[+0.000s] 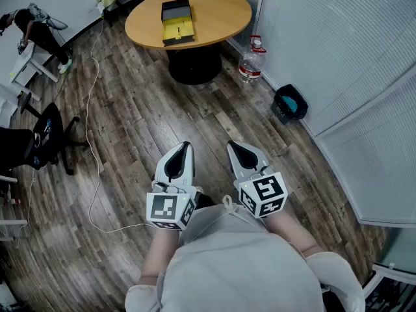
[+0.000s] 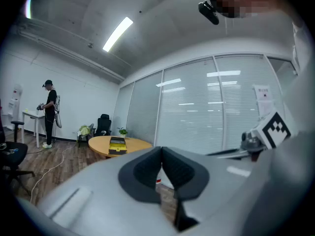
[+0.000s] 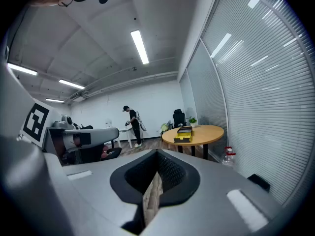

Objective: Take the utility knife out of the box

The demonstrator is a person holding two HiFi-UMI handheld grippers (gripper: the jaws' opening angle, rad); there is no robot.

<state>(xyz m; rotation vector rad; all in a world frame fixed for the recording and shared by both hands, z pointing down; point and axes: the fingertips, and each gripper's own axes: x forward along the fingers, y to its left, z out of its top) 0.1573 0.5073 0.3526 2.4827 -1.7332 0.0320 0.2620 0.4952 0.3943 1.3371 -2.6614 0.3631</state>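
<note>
We held left gripper [image 1: 186, 147] and right gripper [image 1: 233, 147] closed, empty, well apart from box [image 1: 177, 22] on tabletop [image 1: 221, 12]; knife not discernible. We judged best: approach tabletop, part jaws before reaching in.

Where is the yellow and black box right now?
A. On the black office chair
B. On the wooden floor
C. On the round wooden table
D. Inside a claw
C: the yellow and black box sits on top of the round wooden table at the far side of the room.
</note>
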